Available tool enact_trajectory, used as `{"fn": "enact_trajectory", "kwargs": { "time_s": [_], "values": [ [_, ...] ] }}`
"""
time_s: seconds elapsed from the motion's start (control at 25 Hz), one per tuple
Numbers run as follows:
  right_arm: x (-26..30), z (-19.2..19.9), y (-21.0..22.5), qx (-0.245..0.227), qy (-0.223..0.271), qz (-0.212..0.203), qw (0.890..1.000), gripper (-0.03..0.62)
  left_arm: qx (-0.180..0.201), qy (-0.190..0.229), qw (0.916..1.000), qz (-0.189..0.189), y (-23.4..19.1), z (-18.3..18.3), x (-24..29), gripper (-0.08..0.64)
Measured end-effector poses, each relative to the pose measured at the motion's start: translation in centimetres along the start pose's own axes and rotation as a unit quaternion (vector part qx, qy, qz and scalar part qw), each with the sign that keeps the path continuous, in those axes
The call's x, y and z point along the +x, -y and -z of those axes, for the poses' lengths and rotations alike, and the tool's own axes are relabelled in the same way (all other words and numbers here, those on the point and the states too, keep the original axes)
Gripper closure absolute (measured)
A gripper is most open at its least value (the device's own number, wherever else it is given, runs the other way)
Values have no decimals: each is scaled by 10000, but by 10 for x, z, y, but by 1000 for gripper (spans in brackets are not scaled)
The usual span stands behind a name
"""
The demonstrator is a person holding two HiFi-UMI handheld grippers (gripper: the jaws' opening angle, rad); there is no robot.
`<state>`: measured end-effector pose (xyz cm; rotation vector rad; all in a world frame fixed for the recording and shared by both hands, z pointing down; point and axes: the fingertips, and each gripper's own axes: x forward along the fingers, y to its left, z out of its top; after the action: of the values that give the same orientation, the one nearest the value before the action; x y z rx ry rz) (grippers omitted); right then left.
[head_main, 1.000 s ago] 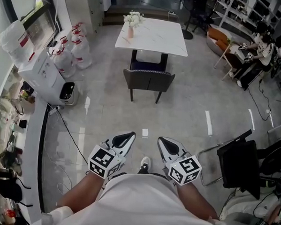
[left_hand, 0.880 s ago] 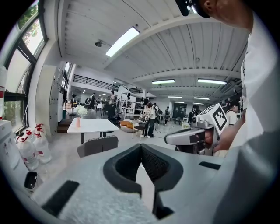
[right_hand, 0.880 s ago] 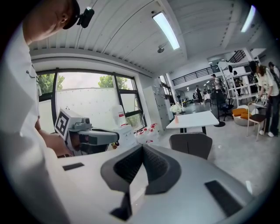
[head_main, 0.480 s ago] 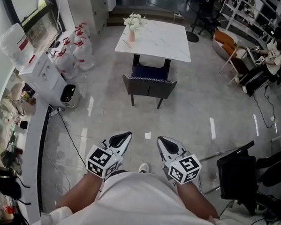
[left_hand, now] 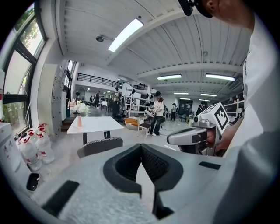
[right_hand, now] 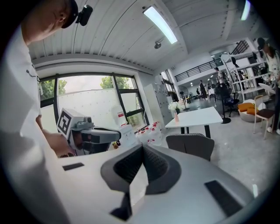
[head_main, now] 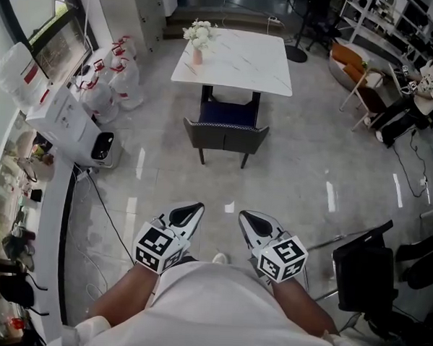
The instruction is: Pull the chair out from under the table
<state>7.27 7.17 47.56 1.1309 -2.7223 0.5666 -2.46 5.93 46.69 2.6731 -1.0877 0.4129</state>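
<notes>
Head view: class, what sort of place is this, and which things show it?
Probably an open-plan office or lab lounge: a white table with a chair tucked under it, shelves at the far right, and big water bottles stacked at the left.

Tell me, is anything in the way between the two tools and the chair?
No. In the head view, only bare grey floor lies between the left tool, the right tool and the chair.
</notes>
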Motion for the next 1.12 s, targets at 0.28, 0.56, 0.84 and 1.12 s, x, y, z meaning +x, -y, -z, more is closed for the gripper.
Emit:
{"fn": "enact_trajectory", "kwargs": {
  "time_s": [0.28,0.56,0.84,1.12],
  "values": [
    [4,5,24,149,-82,-9,9999,586,64,-71,10000,0,-1,-6,25,551],
    [10,6,37,278,-135,-12,9995,586,11,-181,9998,-27,-7,-6,37,552],
    [32,10,52,332,-145,75,9993,586,16,-259,9996,75,-26,0,53,552],
    [55,4,74,358,-194,245,9989,586,4,-201,9997,130,-63,-9,79,552]
  ]
}}
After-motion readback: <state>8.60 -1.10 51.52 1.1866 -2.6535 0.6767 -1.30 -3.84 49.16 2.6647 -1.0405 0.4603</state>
